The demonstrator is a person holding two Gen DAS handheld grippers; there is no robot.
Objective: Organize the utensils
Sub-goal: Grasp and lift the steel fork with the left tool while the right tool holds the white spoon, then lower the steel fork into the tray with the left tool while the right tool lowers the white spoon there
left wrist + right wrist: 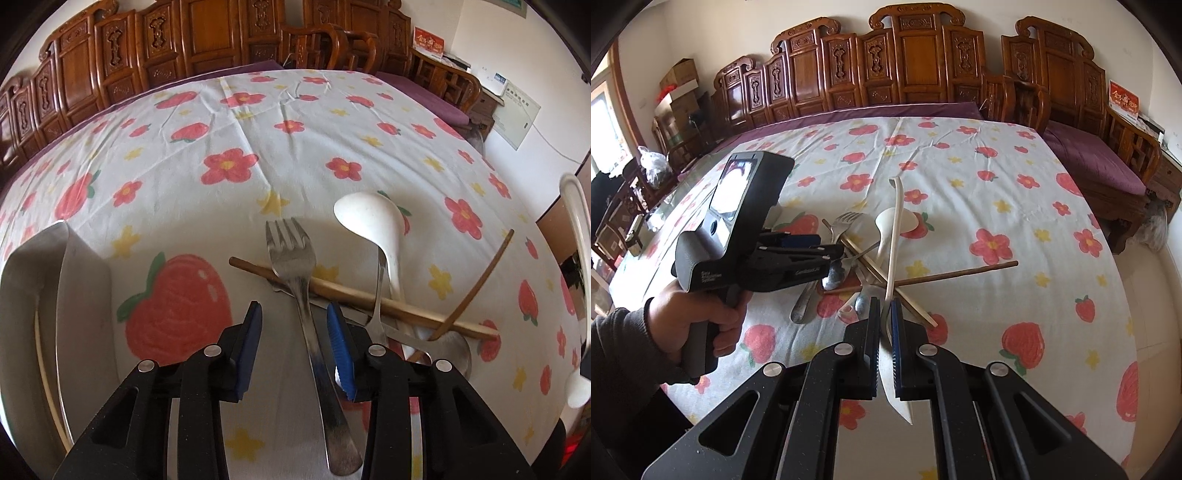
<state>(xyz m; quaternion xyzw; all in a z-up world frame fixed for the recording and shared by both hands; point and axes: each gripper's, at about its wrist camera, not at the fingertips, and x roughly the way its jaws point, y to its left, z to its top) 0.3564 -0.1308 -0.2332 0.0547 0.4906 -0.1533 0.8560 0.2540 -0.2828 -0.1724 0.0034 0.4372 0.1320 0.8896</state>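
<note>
Floral tablecloth (295, 155): chopstick (354, 295) under fork (295, 266)

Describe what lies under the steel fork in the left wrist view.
Under the fork lies a wooden chopstick, crossing beneath its neck, and the tablecloth. A strip of metal shows beneath both; what it is stays hidden.
</note>
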